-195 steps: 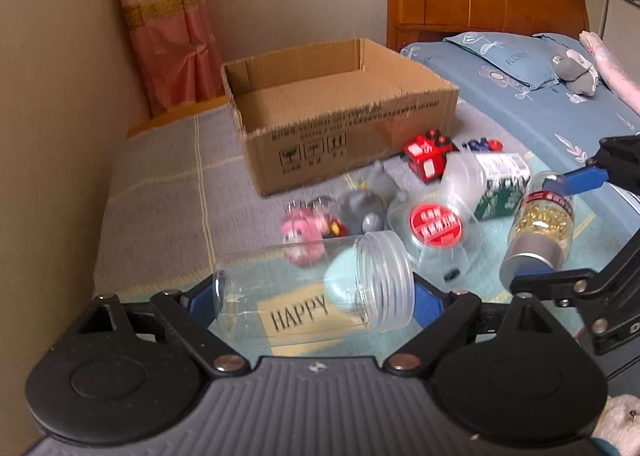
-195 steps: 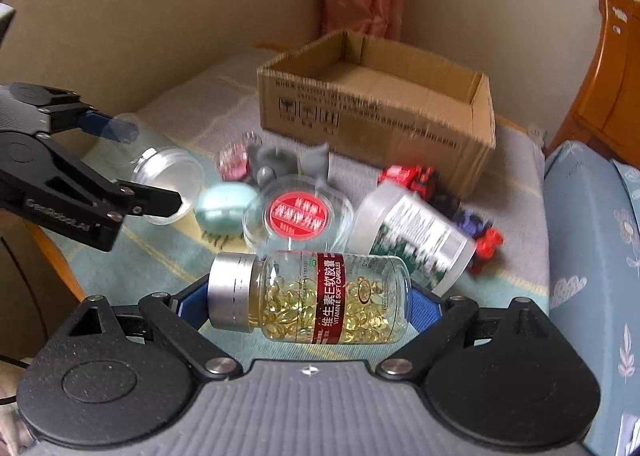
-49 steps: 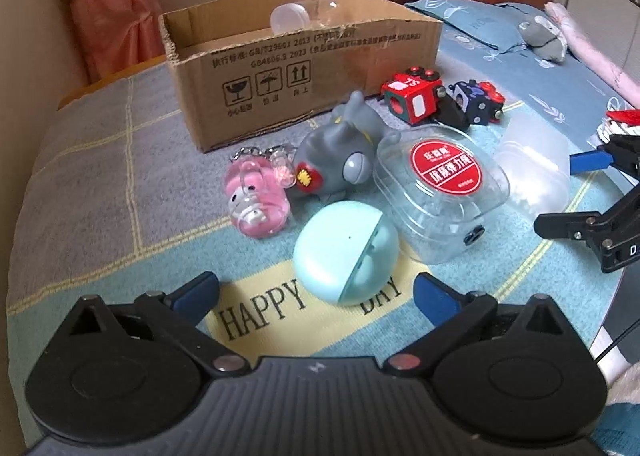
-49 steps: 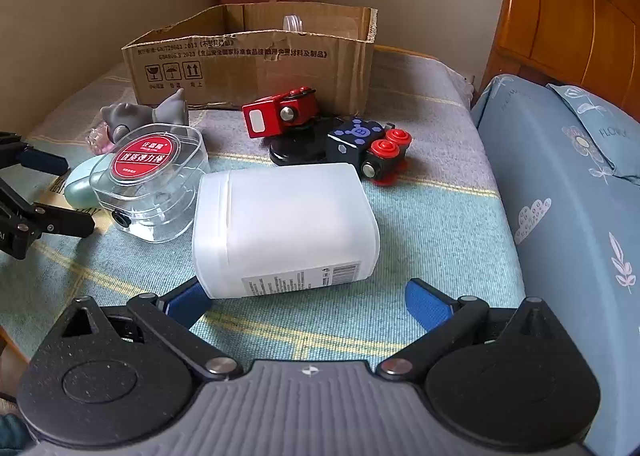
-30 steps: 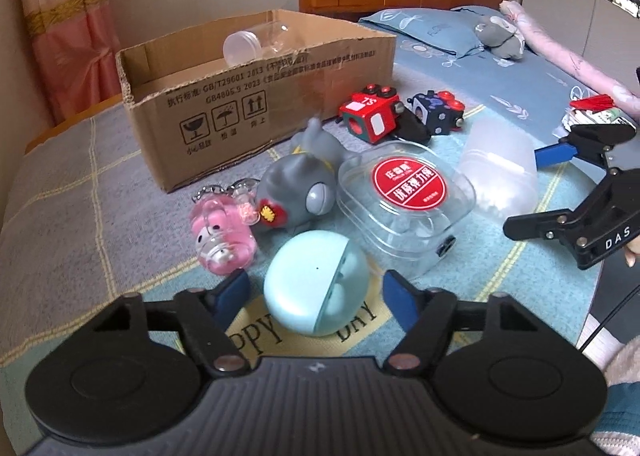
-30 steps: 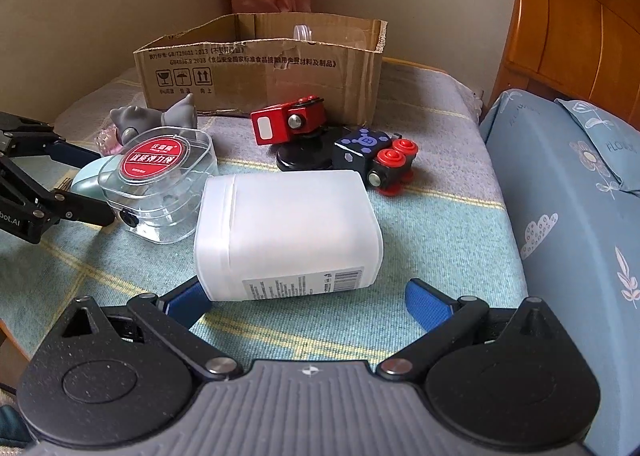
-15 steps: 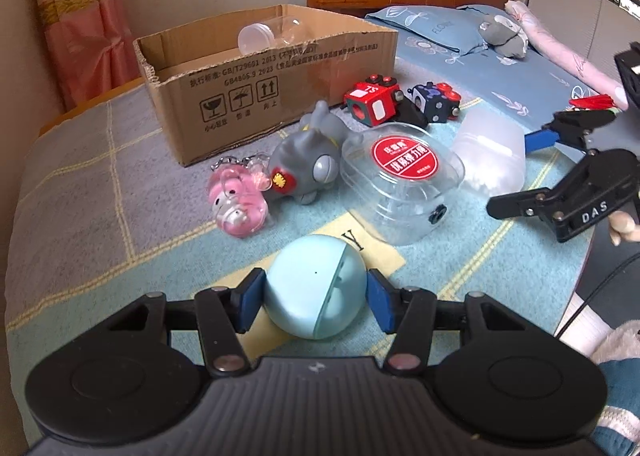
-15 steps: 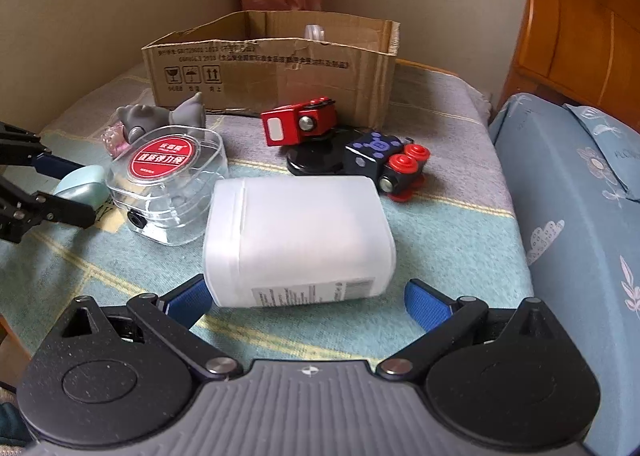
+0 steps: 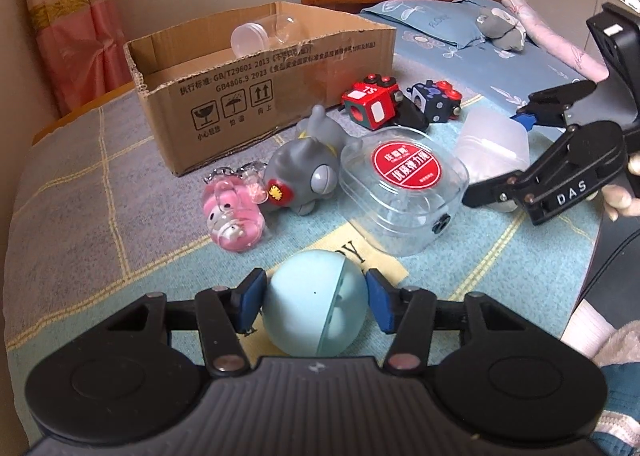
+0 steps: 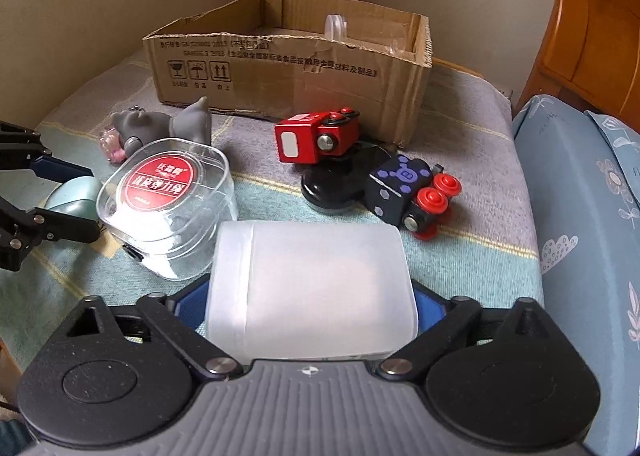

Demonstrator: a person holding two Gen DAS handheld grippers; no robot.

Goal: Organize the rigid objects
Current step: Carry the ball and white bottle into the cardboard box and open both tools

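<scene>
My left gripper (image 9: 314, 288) is shut on a pale blue ball-shaped case (image 9: 312, 320), a blue pad pressed on each side, just above the patterned cloth. In the right wrist view the left gripper (image 10: 80, 201) shows at the far left with the ball (image 10: 72, 191) in it. The right gripper (image 10: 312, 296) is closing its jaws on a white plastic jar (image 10: 312, 280) that lies on its side, with the pads at the jar's two ends. From the left wrist view, the right gripper (image 9: 494, 159) straddles that jar (image 9: 488, 143). Behind stands an open cardboard box (image 9: 260, 95) with a clear jar (image 9: 260, 35) inside.
Between the grippers sits a clear square case with a red label (image 9: 404, 191). A grey toy (image 9: 304, 175), a pink keychain figure (image 9: 234, 215), a red cube (image 9: 370, 105) and a dark cube with red knobs (image 9: 436, 103) lie before the box. A blue pillow (image 10: 580, 191) lies right.
The left jaws have shut around the blue ball, which now sits up against the gripper. The right gripper has moved forward onto the white jar and its jaws have narrowed onto it.
</scene>
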